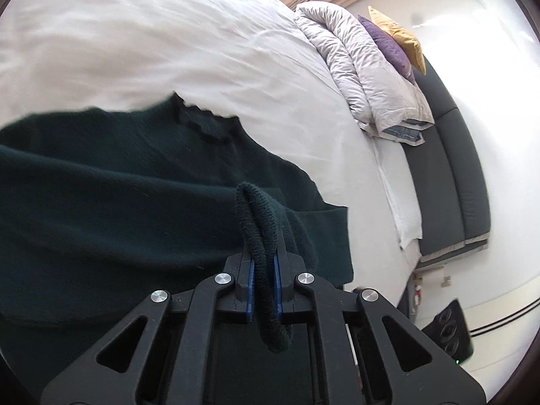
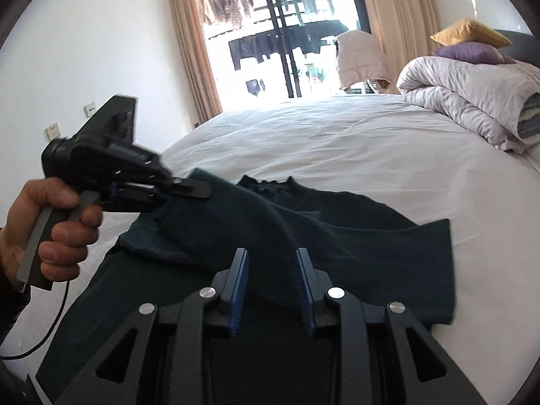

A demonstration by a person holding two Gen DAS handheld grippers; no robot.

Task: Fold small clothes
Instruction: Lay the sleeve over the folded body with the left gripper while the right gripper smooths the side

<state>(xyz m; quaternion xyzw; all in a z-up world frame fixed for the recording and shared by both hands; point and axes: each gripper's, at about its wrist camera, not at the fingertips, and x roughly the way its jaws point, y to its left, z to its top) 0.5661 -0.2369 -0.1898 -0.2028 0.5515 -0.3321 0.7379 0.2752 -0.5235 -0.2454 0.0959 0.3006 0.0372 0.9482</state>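
While left gripper [image 1: 264,266] pinches sweater [image 1: 118,185] cuff | right gripper [image 2: 274,290] spread above it

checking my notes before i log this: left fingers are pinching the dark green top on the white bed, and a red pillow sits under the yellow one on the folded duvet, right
Not quite: the pillow under the yellow pillow is purple, not red, as the right wrist view shows. The rest holds: the left gripper pinches the dark green top on the white bed, and both pillows sit on the folded duvet.

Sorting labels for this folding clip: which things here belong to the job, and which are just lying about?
Job: dark green sweater; left gripper, shut on its edge; right gripper, open.
Lying about: rolled duvet; purple pillow; yellow pillow; curtains.
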